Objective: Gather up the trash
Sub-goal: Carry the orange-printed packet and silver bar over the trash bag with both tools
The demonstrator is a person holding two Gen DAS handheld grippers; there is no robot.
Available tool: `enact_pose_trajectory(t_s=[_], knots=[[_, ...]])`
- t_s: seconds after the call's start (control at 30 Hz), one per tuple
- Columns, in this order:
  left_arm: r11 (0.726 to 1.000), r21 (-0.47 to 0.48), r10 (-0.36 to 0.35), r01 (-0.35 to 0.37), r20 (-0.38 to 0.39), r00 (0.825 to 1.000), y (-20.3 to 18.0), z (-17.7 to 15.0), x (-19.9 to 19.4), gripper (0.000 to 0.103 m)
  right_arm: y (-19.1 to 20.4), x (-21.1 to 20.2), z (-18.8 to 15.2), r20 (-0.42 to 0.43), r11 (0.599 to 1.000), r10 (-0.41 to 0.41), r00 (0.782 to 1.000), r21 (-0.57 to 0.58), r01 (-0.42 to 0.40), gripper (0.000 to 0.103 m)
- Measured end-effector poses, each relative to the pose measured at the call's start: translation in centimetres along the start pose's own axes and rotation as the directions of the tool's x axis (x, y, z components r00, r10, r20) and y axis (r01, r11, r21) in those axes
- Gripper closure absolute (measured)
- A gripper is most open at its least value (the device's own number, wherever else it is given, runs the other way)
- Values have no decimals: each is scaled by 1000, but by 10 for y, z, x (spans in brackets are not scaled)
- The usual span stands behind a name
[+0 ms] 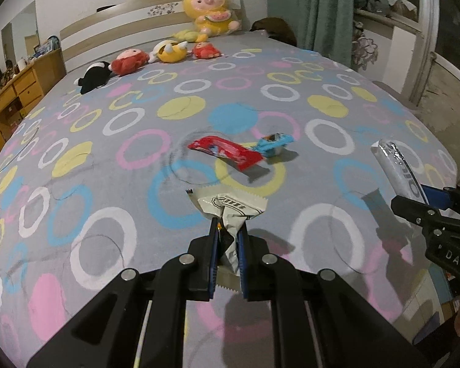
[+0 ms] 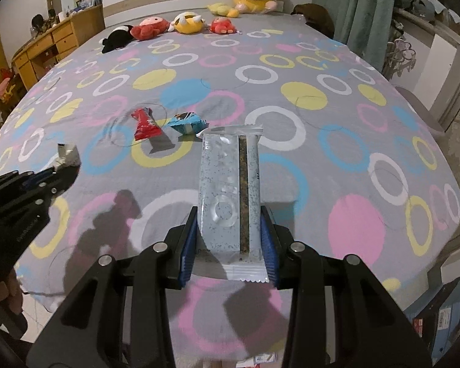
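- Black two-finger left gripper with blue pads fills the bottom of its own view, jaws pinched tight on a crumpled cream foil wrapper with a saw-tooth edge, which fans out above the fingertips over the bed.
- Black right gripper, equally close in its own camera, is closed partway on a long pale-blue speckled snack packet with a dark stripe down its length; the packet stands up between the blue pads, which press on both its long edges.
- Behind both spreads the bed, covered by a grey sheet printed with pink, blue, yellow and white rings.
- At the headboard sits a big yellow plush doll hugging a watermelon slice, with a row of smaller soft toys in black, red and yellow in front of it.
- A wooden chest of drawers stands left of the bed and a green curtain hangs to the right.
- Two pieces of rubbish lie mid-bed, touching each other: a flat red wrapper and, just beside it, a smaller crumpled blue wrapper.
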State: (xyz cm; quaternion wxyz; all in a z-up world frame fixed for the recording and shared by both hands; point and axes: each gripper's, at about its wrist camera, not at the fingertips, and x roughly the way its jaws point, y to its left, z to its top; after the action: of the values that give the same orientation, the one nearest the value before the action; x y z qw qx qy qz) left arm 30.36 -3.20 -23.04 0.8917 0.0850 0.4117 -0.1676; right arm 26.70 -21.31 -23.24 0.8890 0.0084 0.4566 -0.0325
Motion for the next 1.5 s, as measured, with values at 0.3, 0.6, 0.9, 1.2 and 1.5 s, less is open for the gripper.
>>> enact_pose_trajectory(t_s=[0.3, 0.6, 0.9, 1.2, 1.5], knots=[[996, 32, -88, 87, 32, 996, -36, -14, -37, 91, -16, -46, -31, 25, 999, -22, 999, 38, 21, 66], [985, 36, -172, 171, 32, 985, -63, -42, -65, 91, -35, -94, -76, 39, 996, -29, 999, 83, 25, 66], [963, 98, -248, 251, -39, 968, -122, -96, -75, 91, -55, -118, -133, 13, 994, -46, 999, 96, 44, 66], [938, 146, -296, 314, -132, 946, -165, -149, -67, 91, -75, -122, -197, -42, 988, -55, 998, 145, 60, 66], [912, 170, -331, 373, -231, 915, -201, -192, -50, 91, -95, -106, -244, -117, 978, -71, 991, 185, 92, 66]])
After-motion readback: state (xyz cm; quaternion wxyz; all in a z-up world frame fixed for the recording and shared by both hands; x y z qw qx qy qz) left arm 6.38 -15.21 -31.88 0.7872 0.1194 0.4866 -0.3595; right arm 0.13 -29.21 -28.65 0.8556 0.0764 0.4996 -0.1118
